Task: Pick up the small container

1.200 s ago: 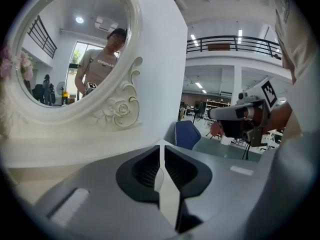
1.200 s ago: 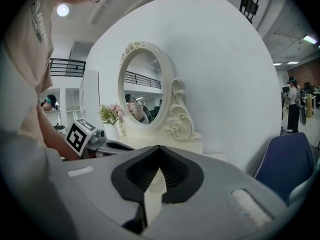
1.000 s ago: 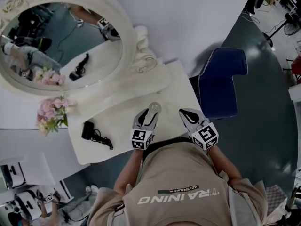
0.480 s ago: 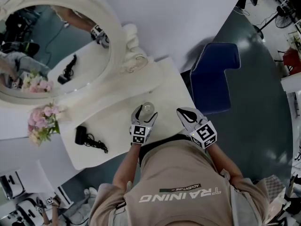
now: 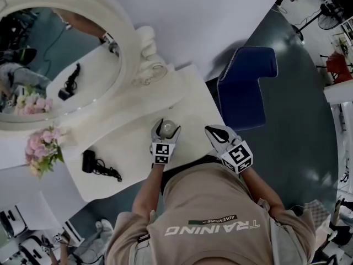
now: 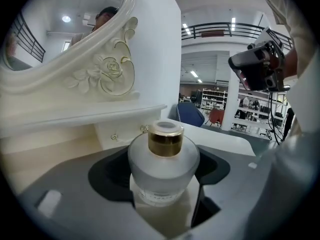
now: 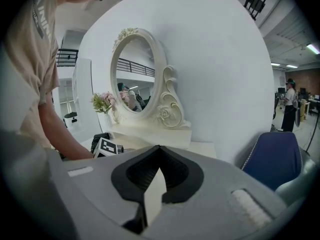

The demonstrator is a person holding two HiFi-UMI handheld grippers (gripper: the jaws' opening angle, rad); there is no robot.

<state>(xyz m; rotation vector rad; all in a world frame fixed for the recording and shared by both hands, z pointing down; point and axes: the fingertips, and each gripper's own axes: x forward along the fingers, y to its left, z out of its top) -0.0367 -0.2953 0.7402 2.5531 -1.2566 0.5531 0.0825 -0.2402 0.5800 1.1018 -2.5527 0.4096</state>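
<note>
The small container is a frosted glass bottle (image 5: 167, 128) with a gold collar (image 6: 165, 143), standing upright on the white dressing table (image 5: 127, 142) near its front edge. My left gripper (image 5: 166, 125) surrounds it. In the left gripper view the bottle (image 6: 162, 174) sits in the dark hollow between the jaws with a gap on each side. These jaws have just been closing a little with the bottle between them. My right gripper (image 5: 213, 130) hovers to the right of the bottle, over the table's corner. In the right gripper view it (image 7: 159, 149) is shut and holds nothing.
A large oval mirror (image 5: 55, 76) in a carved white frame stands at the back left. Pink flowers (image 5: 41, 150) and a black corded device (image 5: 91, 162) lie on the table's left part. A blue chair (image 5: 245, 87) stands to the right of the table.
My left gripper has sunk toward the table and its jaws stand wider, with the bottle now deeper between them. The right gripper has stayed put.
</note>
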